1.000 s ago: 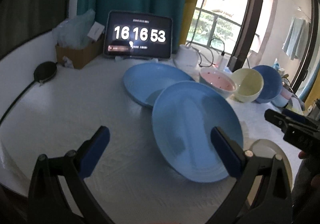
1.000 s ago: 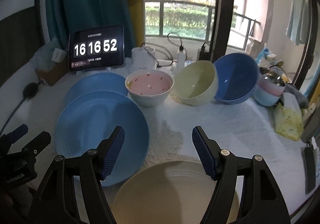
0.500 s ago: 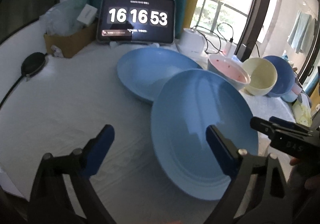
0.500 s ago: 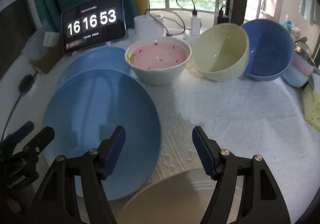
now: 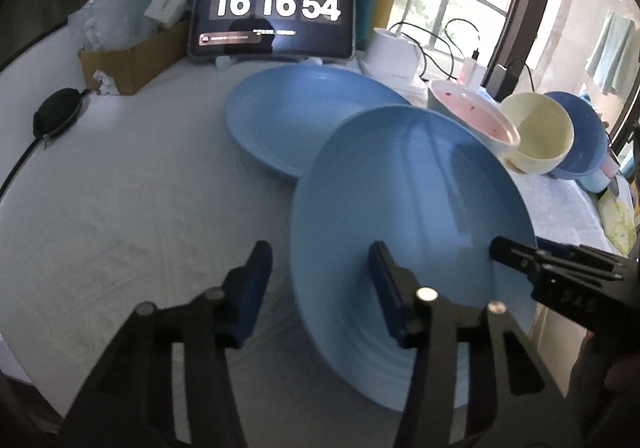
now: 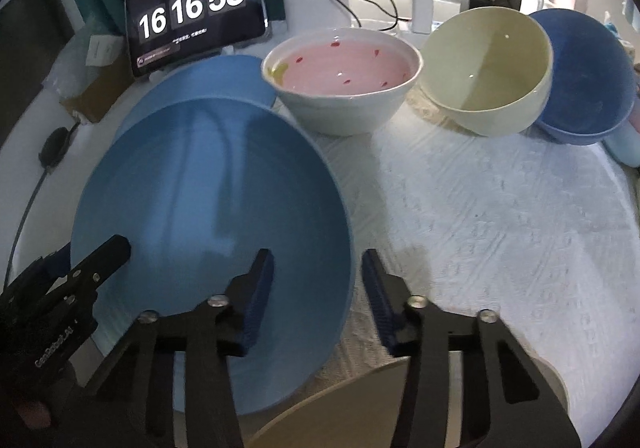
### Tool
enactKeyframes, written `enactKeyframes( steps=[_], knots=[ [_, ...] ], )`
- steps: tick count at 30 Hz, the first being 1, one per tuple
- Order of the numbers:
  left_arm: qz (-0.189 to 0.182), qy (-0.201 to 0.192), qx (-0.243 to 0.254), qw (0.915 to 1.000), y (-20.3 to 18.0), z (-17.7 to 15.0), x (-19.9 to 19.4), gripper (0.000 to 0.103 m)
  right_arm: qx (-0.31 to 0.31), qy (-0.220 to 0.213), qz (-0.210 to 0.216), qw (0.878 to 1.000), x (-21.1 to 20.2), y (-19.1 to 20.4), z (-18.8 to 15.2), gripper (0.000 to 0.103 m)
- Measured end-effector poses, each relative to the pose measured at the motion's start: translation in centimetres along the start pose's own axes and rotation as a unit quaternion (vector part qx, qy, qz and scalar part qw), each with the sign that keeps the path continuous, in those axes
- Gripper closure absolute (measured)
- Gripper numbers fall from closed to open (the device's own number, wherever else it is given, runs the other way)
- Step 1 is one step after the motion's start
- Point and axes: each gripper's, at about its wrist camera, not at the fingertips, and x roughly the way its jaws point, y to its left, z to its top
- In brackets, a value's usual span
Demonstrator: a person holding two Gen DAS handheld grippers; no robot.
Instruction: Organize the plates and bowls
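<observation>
A blue plate (image 5: 412,216) lies near me, overlapping a second blue plate (image 5: 308,116) behind it. My left gripper (image 5: 316,288) is open and straddles the near plate's left rim. My right gripper (image 6: 316,296) is open and straddles the same plate's (image 6: 212,208) right rim. A pink bowl (image 6: 344,84), a cream bowl (image 6: 488,72) tilted on its side and a dark blue bowl (image 6: 588,80) stand in a row behind. A beige plate (image 6: 360,408) lies under my right gripper at the table's front.
A tablet clock (image 5: 272,8), a cardboard box with bags (image 5: 132,48), a white container with cables (image 5: 392,52) and a black pouch (image 5: 56,112) line the back and left. A white textured cloth (image 6: 500,216) covers the table. Small items sit at far right (image 5: 616,216).
Both grippers moved forward and down toward the near blue plate, and their jaws narrowed around its rims. The beige plate slid lower in the right wrist view.
</observation>
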Motion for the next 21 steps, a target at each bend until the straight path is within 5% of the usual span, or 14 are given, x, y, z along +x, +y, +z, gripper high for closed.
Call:
enactKeyframes(
  steps=[9,21],
  knots=[
    [0.002,-0.005,-0.001,1.0,-0.1,-0.3,-0.8,0.062,-0.012,-0.015,-0.01,1.0,-0.9,0.3,0.0,0.081],
    [0.004,-0.034,-0.005,0.9994,0.2,-0.1,-3.4,0.062,-0.024,-0.056,-0.004,0.998,-3.8,0.5,-0.3,0.083]
  ],
)
